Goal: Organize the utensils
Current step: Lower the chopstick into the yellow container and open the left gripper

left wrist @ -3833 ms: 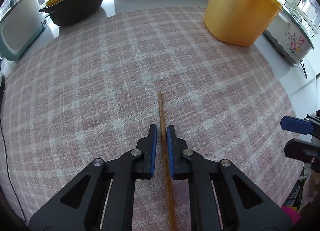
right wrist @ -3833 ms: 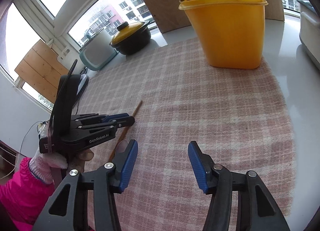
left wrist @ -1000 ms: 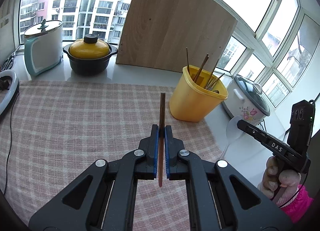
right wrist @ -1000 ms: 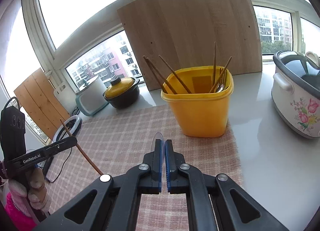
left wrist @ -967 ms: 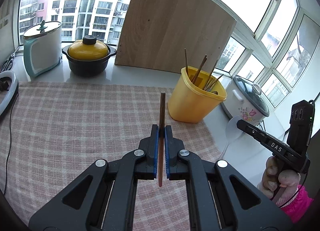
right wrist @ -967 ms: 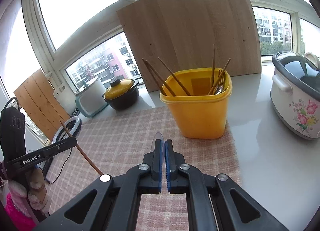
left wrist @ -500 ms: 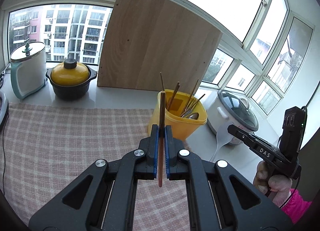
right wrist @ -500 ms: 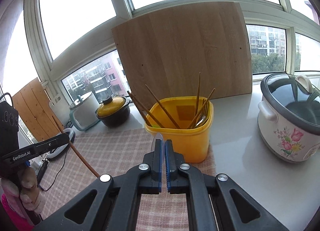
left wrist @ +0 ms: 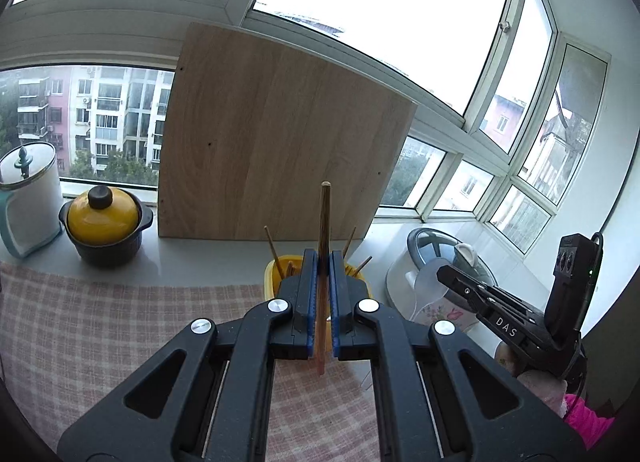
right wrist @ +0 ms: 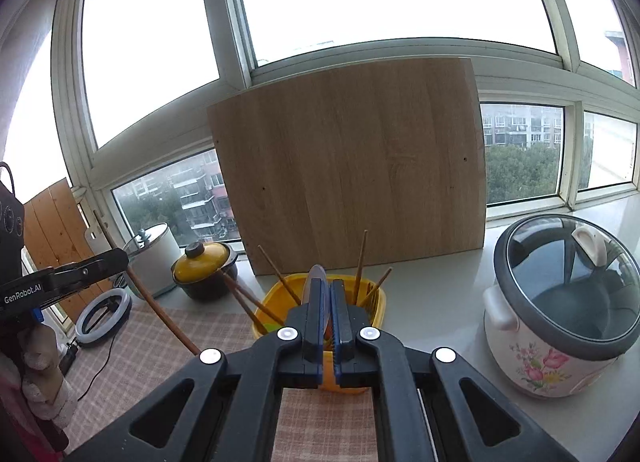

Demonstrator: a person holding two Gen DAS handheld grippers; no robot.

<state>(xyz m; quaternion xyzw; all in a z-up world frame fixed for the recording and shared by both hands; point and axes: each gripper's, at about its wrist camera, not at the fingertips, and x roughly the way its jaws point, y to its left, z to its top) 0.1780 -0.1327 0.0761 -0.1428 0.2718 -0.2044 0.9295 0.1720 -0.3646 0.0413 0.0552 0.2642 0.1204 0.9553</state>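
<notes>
Two grippers were seen closed, each on one utensil. In the left wrist view a wooden chopstick was pinched between the blue pads of the left gripper, its long axis running along the fingers, one end poking out past the tips, the other trailing back between the arms. In the right wrist view the right gripper was clamped on a thin translucent spoon (only its rounded edge was visible above the pads). Just beyond both grippers the yellow bin was seen, with chopsticks leaning inside it, on the checked cloth.
</notes>
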